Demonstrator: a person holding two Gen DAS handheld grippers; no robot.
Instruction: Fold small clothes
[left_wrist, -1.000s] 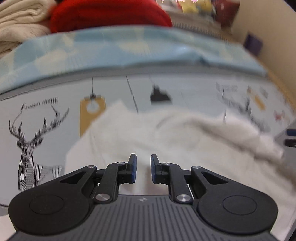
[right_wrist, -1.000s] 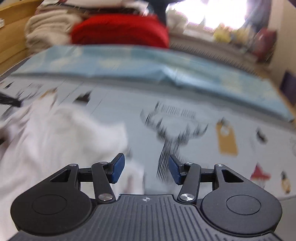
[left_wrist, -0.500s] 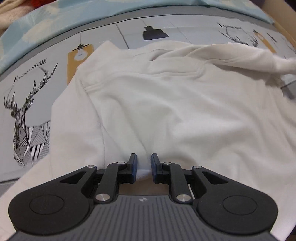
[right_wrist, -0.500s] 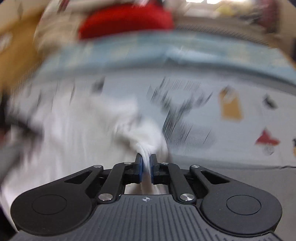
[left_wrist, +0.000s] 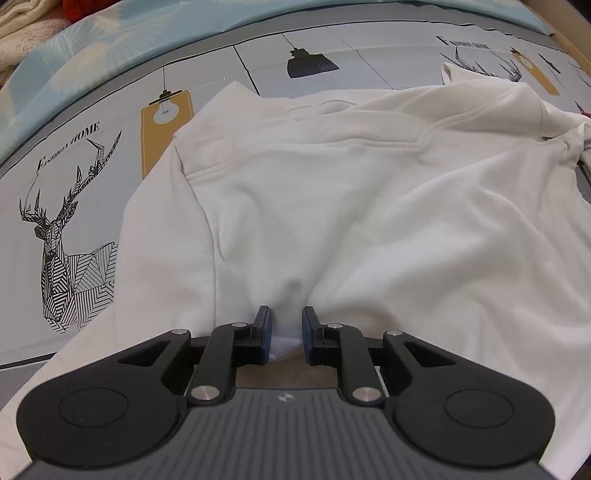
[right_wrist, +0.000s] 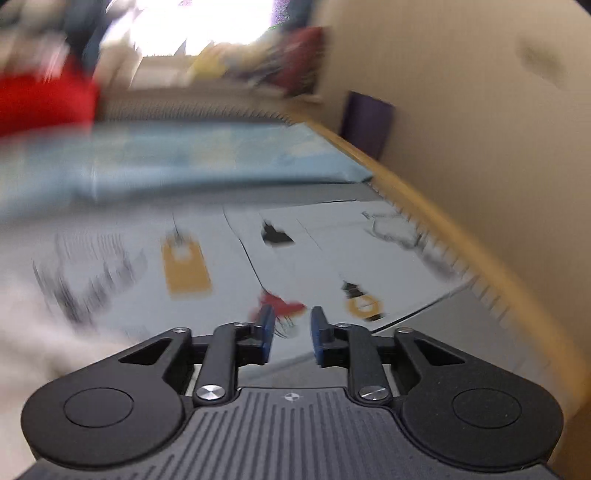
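Clearly the folding has barely begun: in the left wrist view the white top (left_wrist: 332, 192) lies spread and rumpled on the printed bed sheet (left_wrist: 74, 155), no neat fold visible. The left gripper (left_wrist: 287, 328) points steeply down, pinching a bunch of its near edge. In the blurred right wrist view, the right gripper (right_wrist: 291, 332) tilts over bare sheet, its jaws just reopened and empty, the top at far left.

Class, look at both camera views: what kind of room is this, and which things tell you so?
Probably a bedroom. A white garment lies on a printed bedsheet, with a blue quilt and cream blankets behind, and a wooden bed rail beside the wall.
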